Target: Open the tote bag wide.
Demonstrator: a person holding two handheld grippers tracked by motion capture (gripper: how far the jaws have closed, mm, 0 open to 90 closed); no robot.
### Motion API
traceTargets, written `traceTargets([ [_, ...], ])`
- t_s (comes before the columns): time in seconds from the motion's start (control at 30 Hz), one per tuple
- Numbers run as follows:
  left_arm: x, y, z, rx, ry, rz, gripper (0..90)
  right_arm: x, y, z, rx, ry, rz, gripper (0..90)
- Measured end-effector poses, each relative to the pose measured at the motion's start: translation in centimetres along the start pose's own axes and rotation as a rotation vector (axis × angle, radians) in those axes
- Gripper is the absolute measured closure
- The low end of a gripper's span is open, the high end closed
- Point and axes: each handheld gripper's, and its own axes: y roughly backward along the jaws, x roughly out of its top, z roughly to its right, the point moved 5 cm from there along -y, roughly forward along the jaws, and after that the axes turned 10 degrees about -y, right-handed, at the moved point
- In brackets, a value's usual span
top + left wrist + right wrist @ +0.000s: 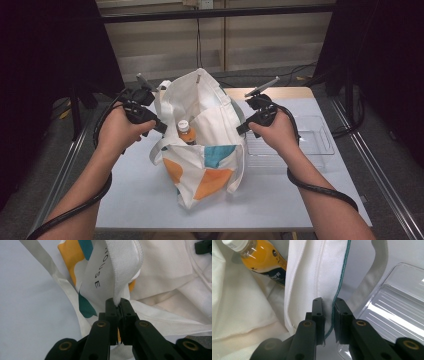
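White canvas tote bag (pixel 200 145) with orange and teal patches, mid-table: my left gripper (pixel 119 305) clamps its strap, my right gripper (pixel 329 305) pinches its teal-stitched rim, spreading the mouth around the orange-juice bottle (pixel 260 261).

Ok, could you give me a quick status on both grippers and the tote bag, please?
Left gripper shut on bag strap. Right gripper pinching tote bag rim. Bottle inside bag. Clear tray beside it.
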Motion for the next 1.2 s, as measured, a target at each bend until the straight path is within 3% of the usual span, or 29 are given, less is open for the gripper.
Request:
traceTargets([
  [0.63, -1.4, -1.9, -1.0, -0.008, 0.027, -0.013, 86.7, -0.5, -1.3, 0.7, -0.007, -0.015, -0.004, 79.7],
  [0.93, -2.2, -3.0, -1.6, -0.012, 0.066, -0.015, 86.6, -0.8, -2.0, 1.2, -0.006, -0.008, 0.008, 79.2],
  [1.2, -3.0, -3.9, -2.3, -0.024, 0.076, -0.027, 86.6, -0.9, -2.3, 1.3, -0.014, -0.018, 0.007, 78.4],
])
